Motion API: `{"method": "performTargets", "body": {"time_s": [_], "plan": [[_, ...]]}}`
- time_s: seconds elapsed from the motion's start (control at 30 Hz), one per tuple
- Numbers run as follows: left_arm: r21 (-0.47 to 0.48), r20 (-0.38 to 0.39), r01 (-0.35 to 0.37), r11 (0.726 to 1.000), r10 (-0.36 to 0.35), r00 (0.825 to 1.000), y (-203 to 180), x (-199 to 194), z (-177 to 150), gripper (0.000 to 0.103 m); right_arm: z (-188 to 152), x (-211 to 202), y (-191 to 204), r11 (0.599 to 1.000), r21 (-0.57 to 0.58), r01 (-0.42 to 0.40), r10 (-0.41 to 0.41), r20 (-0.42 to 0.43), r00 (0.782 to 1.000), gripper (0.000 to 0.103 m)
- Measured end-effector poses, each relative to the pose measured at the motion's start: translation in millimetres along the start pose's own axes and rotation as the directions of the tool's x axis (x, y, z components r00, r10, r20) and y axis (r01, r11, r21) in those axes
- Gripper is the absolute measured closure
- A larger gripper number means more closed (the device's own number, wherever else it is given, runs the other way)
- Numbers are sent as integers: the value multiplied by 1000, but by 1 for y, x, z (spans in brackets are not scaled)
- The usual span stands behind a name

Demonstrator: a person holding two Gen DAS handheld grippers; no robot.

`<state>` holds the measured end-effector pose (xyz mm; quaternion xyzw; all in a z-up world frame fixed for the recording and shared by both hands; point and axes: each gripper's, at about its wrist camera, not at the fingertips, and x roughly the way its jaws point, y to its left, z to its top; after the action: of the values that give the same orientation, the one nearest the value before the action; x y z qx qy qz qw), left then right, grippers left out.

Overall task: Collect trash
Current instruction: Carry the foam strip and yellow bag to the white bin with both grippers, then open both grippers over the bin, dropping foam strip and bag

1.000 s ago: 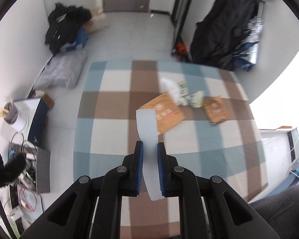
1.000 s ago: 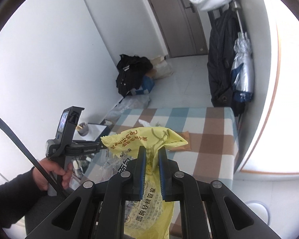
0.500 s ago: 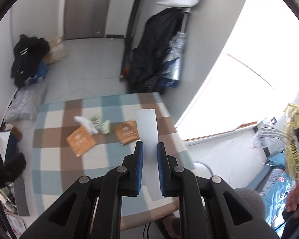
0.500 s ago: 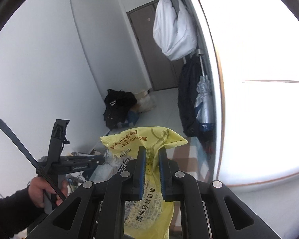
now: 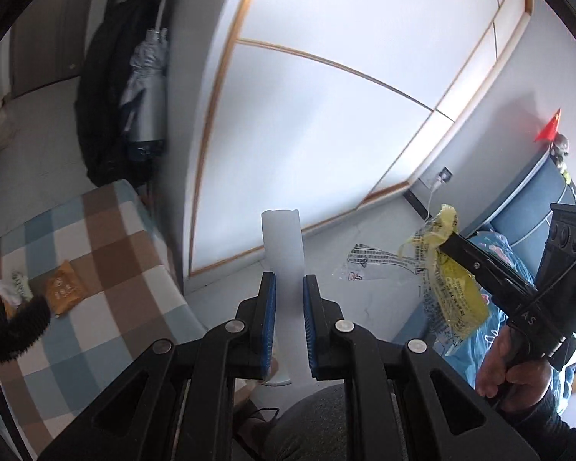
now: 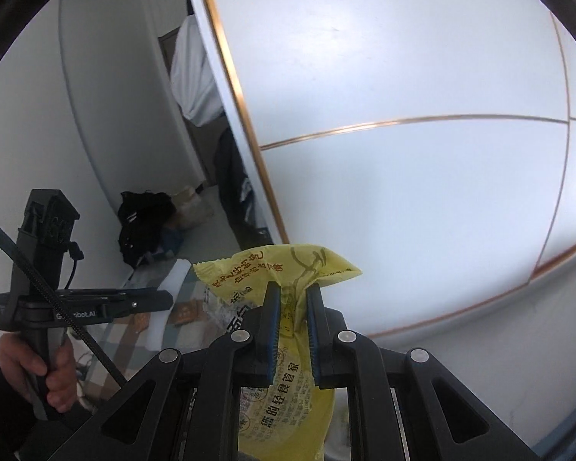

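Note:
My left gripper [image 5: 289, 288] is shut on a long white translucent strip [image 5: 282, 242] that sticks up past the fingers. My right gripper [image 6: 292, 292] is shut on a crumpled yellow snack wrapper [image 6: 288, 265] with printed text. In the left wrist view the right gripper [image 5: 447, 240] enters from the right with the yellow wrapper [image 5: 457, 292] and a clear printed film [image 5: 372, 265] hanging from it. The right wrist view shows the left gripper [image 6: 167, 301] at the left, level, with the white strip [image 6: 172, 284] in it. Orange packets [image 5: 63, 288] and pale wrappers lie on the checkered table [image 5: 107, 269].
White wall panels with gold trim [image 5: 326, 115] fill the view ahead. Dark coats and a folded umbrella [image 5: 146, 88] hang beside the table. A blue patterned plastic bag [image 5: 499, 246] sits low right, behind the person's hand [image 5: 514, 361]. Black clothes [image 6: 146, 223] lie on the floor.
Both cameras have swung right, away from the checkered table toward the white wall panels. The white strip and the yellow wrapper stay gripped. The two grippers now stand closer together.

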<state>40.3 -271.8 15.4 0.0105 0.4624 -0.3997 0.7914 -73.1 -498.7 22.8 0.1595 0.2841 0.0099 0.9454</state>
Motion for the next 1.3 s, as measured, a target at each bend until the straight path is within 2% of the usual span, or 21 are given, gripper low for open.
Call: {"method": "performTargets", "body": {"time_s": [0.13, 0.3, 0.57, 0.77, 0.8, 0.97, 1.07, 1.2, 1.3], "plan": [[32, -74, 48, 998, -45, 996, -12, 34, -3, 93, -18, 11, -39, 995, 82, 60, -57, -44, 997, 91], [81, -147, 65, 995, -52, 988, -19, 79, -1, 93, -46, 30, -85, 974, 170, 147, -127, -121, 984, 91], [82, -277, 72, 994, -46, 960, -16, 143, -9, 93, -86, 68, -129, 946, 250, 208, -147, -241, 959, 91], [54, -387, 69, 996, -43, 921, -19, 185, -24, 93, -118, 99, -137, 930, 297, 216, -116, -320, 940, 91], [49, -413, 64, 997, -38, 910, -18, 193, -27, 93, -127, 107, -138, 926, 308, 216, -104, -344, 933, 91], [35, -482, 22, 999, -3, 876, -14, 217, -37, 93, -154, 135, -138, 917, 338, 211, -48, -432, 900, 91], [5, -532, 11, 1000, -6, 847, -11, 231, -43, 93, -164, 146, -142, 908, 354, 223, -35, -467, 884, 91], [-39, -573, 21, 999, -40, 818, -13, 242, -46, 90, -176, 158, -147, 899, 368, 237, -23, -501, 865, 91], [-56, -599, -1, 998, -32, 800, -12, 248, -48, 86, -186, 163, -151, 894, 372, 249, -20, -524, 852, 90]]}}
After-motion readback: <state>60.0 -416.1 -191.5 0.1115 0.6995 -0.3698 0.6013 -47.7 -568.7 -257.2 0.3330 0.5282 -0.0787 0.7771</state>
